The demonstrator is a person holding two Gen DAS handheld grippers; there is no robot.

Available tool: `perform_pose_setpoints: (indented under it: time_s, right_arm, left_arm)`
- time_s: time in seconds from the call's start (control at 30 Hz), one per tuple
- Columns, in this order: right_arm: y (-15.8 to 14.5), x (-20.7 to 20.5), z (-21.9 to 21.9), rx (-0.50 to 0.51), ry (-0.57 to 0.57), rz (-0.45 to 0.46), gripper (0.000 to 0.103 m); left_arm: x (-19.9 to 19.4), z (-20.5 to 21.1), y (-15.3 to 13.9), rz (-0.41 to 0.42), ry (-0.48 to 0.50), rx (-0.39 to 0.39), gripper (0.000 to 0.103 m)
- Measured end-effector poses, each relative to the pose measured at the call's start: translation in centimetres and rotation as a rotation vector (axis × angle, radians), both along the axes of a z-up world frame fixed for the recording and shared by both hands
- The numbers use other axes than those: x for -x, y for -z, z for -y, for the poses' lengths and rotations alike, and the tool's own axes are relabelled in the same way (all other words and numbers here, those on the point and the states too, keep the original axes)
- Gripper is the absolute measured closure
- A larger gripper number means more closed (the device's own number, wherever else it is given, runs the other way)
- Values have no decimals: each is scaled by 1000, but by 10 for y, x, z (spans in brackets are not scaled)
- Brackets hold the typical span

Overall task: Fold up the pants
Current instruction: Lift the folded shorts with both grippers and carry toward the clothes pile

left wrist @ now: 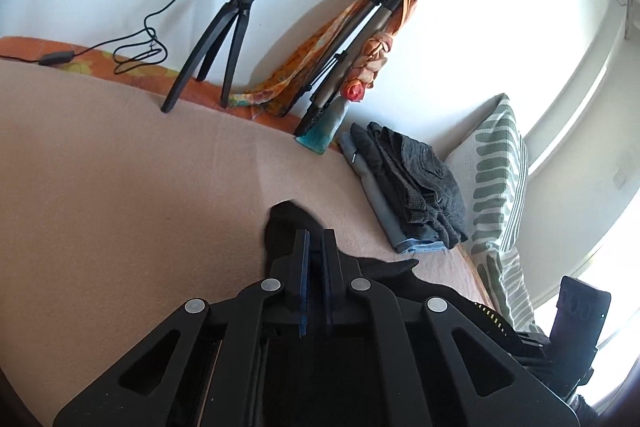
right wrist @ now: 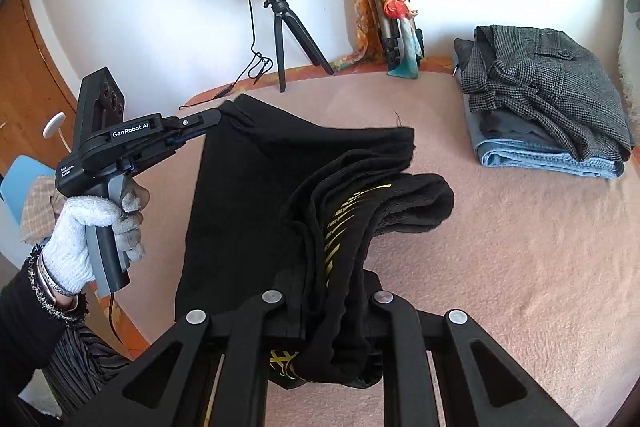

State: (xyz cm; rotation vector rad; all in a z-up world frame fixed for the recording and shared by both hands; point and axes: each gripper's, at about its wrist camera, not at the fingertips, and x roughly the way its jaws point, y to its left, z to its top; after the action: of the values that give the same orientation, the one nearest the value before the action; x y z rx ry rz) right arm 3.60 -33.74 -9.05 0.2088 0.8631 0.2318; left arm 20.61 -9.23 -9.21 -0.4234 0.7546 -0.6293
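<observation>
Two pairs of black tongs are pinching the same garment, a pair of black fabric pants with yellow printed lettering [right wrist: 304,179], and both pinches look firm. The left tongs [right wrist: 214,117] are pressed together on a far corner of the cloth, seen from the right wrist view with a white-gloved hand [right wrist: 96,227] around the grey handle; from the left wrist view the blue-padded jaws stand almost touching, with dark cloth [left wrist: 284,223] caught between and ahead of them. The right tongs [right wrist: 326,303] are closed on a thick bunch of layered cloth that spills over and below the jaws. The pants hang between the two pairs, partly draped on the pink bed cover [right wrist: 500,247] just ahead of the right tongs. As a judgement, the folding is at an early to middle stage: the cloth is gathered and doubled but uneven, with no flat, squared fold laid down yet, so spreading, smoothing and the final folds remain. Beyond and to the right of the right tongs lies a neat stack of folded grey tweed and blue denim garments [right wrist: 548,115], well apart from the black pair.
</observation>
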Motion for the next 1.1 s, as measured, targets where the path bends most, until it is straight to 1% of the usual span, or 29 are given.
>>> perform_pose_setpoints:
  time_s: [0.07,0.13,0.17,0.23,0.27,0.3,0.33,0.37,0.47,0.57,0.63,0.73,0.77,0.8,0.83,0.93,1.0,1.07,1.1]
  right_arm:
    - [9,-7,5,-56,14,-42,91]
    - [18,-9,10,-67,29,-76,91]
    - [22,-7,12,-70,31,-91,91]
    - [28,-4,17,-96,31,-110,91]
    - [31,-3,19,-101,31,-118,91]
    - [34,-1,21,-98,29,-122,91]
    - [37,0,21,-96,28,-128,91]
    - [40,3,23,-100,25,-134,91]
    - [46,4,24,-114,23,-151,91]
    - [49,2,22,-103,12,-157,91]
    - [51,-1,21,-103,5,-162,91]
    - [53,-7,19,-104,1,-167,91]
    - [54,-11,19,-98,0,-166,91]
    - [54,-13,18,-91,-2,-165,91]
    - [54,-16,17,-85,-4,-164,91]
    - [53,-18,16,-68,-2,-164,91]
    - [50,-16,14,-39,-3,-154,91]
    - [44,-13,12,8,3,-135,91]
    - [40,-10,12,15,8,-124,91]
  left_arm:
    - [-5,5,10,-37,9,-12,99]
    - [-7,3,18,-72,-3,-12,99]
    - [-9,0,24,-102,-14,-13,96]
    - [-14,-7,33,-147,-15,2,79]
    - [-18,-10,39,-178,-8,5,58]
    - [-23,-12,45,-215,3,11,44]
    - [-27,-14,50,-246,16,23,43]
    - [-33,-15,57,-281,30,43,43]
    - [-43,-14,70,-329,35,53,44]
    - [-52,-7,75,-324,39,108,43]
    - [-58,6,74,-328,67,105,43]
    - [-62,26,72,-293,109,74,45]
    - [-63,31,74,-297,122,82,57]
    - [-67,34,79,-323,128,85,84]
    - [-68,36,84,-344,125,86,88]
    - [-61,35,82,-293,109,80,91]
    - [-56,32,74,-268,102,92,93]
    - [-52,28,60,-240,89,110,93]
    - [-52,27,52,-228,93,115,93]
